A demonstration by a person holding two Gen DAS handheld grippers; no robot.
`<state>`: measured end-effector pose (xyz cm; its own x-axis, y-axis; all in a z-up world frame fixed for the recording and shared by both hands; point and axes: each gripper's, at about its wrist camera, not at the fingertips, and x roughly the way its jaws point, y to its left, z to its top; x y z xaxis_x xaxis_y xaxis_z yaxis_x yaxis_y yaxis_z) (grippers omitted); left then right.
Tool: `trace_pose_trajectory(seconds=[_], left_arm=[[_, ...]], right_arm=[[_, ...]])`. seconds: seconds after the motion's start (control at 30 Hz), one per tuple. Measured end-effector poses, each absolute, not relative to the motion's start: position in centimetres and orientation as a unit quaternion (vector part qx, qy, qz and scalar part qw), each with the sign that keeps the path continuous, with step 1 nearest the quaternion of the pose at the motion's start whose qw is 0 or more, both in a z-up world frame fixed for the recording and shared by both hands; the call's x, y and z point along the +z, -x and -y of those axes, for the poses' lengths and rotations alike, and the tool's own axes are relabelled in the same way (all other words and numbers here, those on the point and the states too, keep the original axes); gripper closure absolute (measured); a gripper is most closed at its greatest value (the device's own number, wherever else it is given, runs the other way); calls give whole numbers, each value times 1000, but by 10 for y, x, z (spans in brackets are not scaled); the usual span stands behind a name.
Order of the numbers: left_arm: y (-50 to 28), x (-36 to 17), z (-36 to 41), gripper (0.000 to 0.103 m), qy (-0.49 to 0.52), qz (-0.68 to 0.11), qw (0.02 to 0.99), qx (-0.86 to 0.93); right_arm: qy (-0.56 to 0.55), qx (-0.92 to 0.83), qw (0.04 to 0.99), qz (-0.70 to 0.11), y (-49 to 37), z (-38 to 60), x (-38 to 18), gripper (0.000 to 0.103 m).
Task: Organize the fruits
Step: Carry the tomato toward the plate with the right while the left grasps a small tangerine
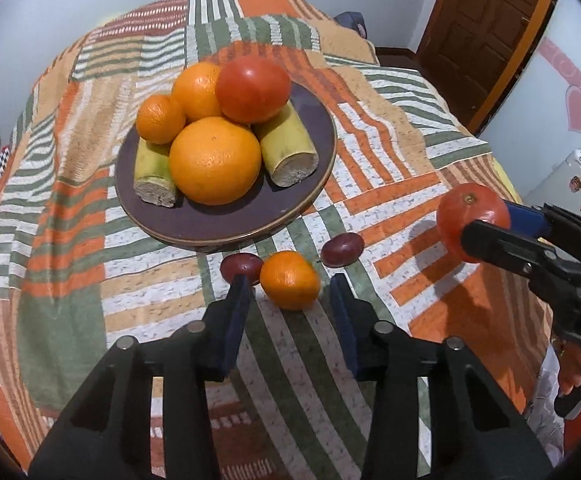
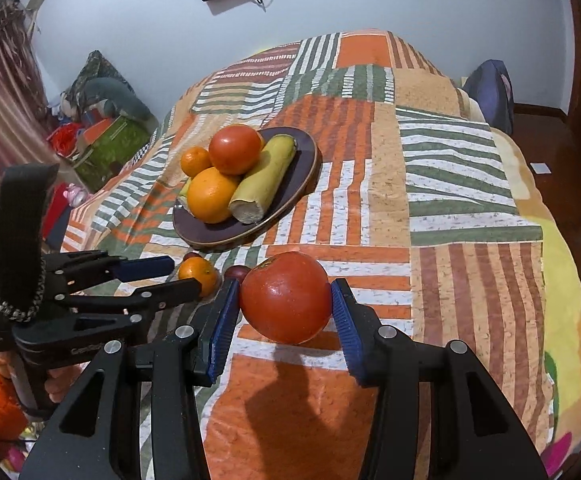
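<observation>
A small tangerine lies on the patchwork cover just in front of the dark plate. My left gripper straddles it, open, with a narrow gap showing at each pad. Two dark red grapes lie on either side of the tangerine. The plate holds two oranges, a small tangerine, a tomato and two cut banana pieces. My right gripper is shut on a red tomato, held above the cover to the right of the plate.
The striped orange, green and white cover spreads over a bed and falls away at its edges. A brown door and a white fridge stand at the right. Bags and clutter sit on the floor at the left.
</observation>
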<state>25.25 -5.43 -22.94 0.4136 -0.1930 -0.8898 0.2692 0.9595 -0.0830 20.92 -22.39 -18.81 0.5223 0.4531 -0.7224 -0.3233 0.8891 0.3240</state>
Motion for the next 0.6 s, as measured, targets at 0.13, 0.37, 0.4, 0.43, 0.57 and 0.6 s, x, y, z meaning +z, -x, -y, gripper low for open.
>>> trace_pose_trajectory(seconds=[0.13, 0.37, 0.4, 0.43, 0.57, 0.6], left_arm=[[-258, -235, 57, 65, -35, -526, 838, -140], [-259, -237, 57, 70, -38, -518, 844, -137], [-258, -237, 56, 70, -38, -517, 844, -138], [-258, -236, 55, 70, -37, -517, 844, -139], [-254, -228, 47, 70, -31, -510, 848, -137], [-254, -225, 44, 70, -31, -507, 851, -134]], right_arm=[[-75, 226, 867, -438, -213, 222, -192, 60], [-75, 231, 863, -444, -217, 220, -197, 60], [-75, 231, 863, -444, -217, 219, -197, 60], [-74, 231, 863, -444, -218, 218, -197, 60], [-73, 232, 863, -442, -220, 217, -195, 60], [-72, 232, 864, -441, -221, 217, -195, 60]])
